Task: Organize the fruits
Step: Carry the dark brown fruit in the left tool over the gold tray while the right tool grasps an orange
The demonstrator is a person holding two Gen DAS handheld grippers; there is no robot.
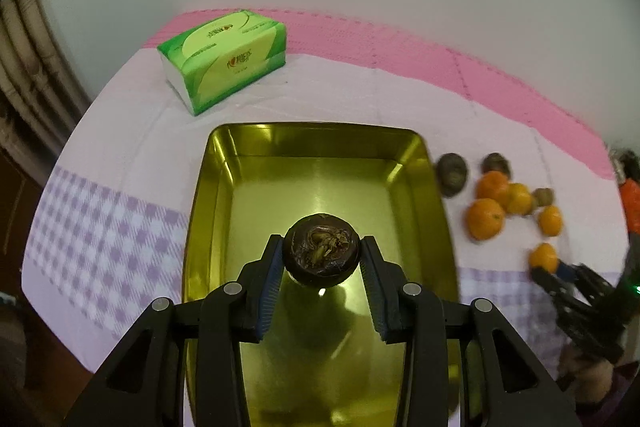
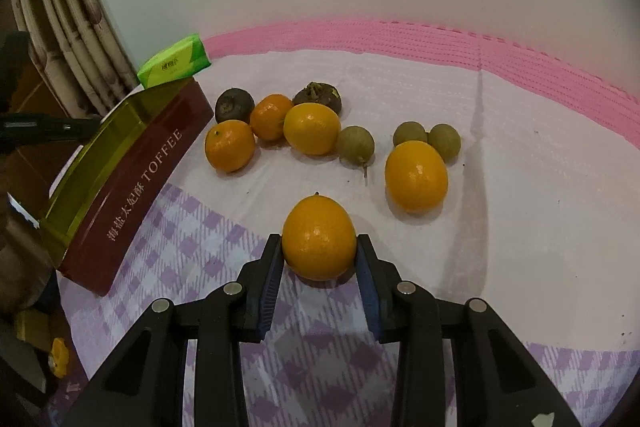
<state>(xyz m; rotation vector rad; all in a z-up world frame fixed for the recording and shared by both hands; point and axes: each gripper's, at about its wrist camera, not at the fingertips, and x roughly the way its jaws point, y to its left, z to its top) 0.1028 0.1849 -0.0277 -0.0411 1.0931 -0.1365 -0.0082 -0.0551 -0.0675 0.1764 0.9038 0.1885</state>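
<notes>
My left gripper point(image 1: 321, 254) is shut on a dark brown water chestnut point(image 1: 321, 251) and holds it above the gold tin tray point(image 1: 204, 211), which has nothing in it. In the right wrist view my right gripper point(image 2: 319, 255) is shut on an orange kumquat point(image 2: 319, 237) that rests on the checked cloth. Behind it lie more orange fruits point(image 2: 416, 175), round tan longans point(image 2: 355, 143) and two dark chestnuts point(image 2: 234, 104). The same pile of orange fruits point(image 1: 485, 219) shows to the right of the tray in the left wrist view, with the right gripper point(image 1: 548, 269) at its near edge.
A green tissue pack point(image 1: 226, 57) lies behind the tray. The tray's outer wall is dark red and reads TOFFEE point(image 2: 132, 187). A pink foam mat point(image 2: 400, 39) borders the cloth at the back, against a white wall. A person's hand point(image 1: 592, 375) shows at the right.
</notes>
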